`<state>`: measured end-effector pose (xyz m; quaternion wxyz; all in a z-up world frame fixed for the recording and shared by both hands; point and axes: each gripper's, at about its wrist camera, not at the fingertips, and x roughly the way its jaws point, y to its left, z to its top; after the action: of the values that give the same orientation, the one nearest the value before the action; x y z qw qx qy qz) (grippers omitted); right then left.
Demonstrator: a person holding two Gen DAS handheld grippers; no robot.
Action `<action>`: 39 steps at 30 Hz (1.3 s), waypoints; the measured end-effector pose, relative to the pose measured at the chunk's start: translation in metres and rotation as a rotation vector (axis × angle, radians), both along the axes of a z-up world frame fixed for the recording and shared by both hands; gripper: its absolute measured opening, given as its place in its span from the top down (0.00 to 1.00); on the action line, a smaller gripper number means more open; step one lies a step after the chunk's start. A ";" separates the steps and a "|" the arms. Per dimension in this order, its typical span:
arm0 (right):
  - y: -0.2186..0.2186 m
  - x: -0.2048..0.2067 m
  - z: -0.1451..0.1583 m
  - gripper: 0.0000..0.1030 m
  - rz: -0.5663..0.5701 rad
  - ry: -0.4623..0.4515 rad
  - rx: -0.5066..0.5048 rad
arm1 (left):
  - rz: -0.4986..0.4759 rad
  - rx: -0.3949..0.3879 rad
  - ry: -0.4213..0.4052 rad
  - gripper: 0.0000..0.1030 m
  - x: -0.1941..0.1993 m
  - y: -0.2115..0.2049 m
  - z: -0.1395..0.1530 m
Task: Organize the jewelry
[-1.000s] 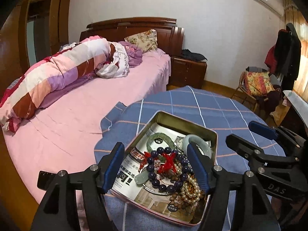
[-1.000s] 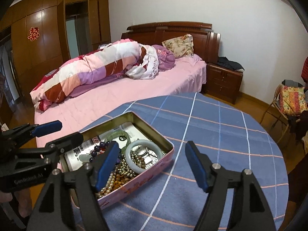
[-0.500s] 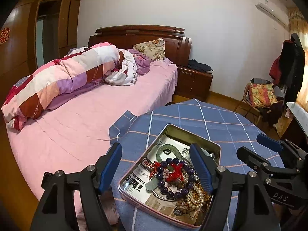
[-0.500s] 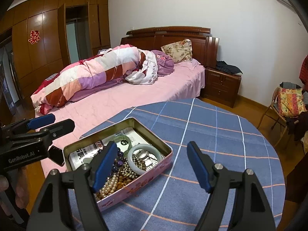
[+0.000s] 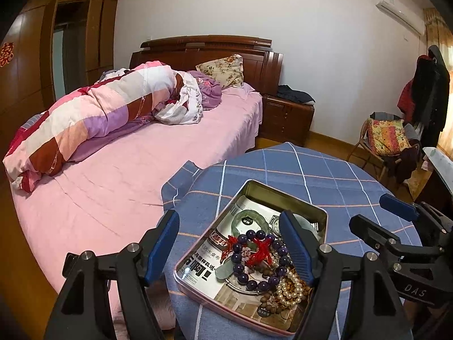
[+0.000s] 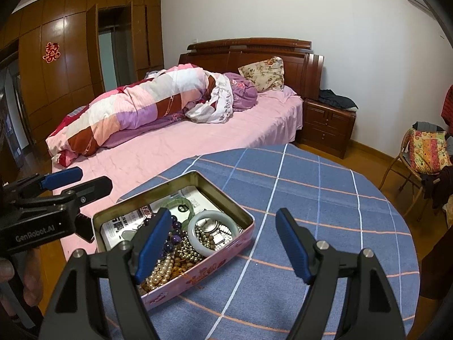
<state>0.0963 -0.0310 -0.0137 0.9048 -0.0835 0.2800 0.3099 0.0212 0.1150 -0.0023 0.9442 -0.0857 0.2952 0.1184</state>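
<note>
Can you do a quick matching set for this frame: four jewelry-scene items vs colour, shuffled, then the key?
Things:
1. round-bead bracelet
2. tin outer wall
3. tablecloth
4. bangle by the tin's far corner

Colours:
A. blue with white and orange lines
B. pale whitish green
C. dark purple
D. pink

Pairs: 1-C, 2-D, 3-A, 4-B
</note>
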 end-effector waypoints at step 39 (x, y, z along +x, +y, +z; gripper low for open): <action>-0.002 -0.004 -0.009 0.23 0.005 0.006 -0.012 | -0.033 0.019 0.007 0.29 0.004 -0.009 -0.001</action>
<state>0.0921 -0.0329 -0.0228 0.9027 -0.0887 0.2844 0.3105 0.0249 0.1057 -0.0033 0.9458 -0.0716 0.2986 0.1058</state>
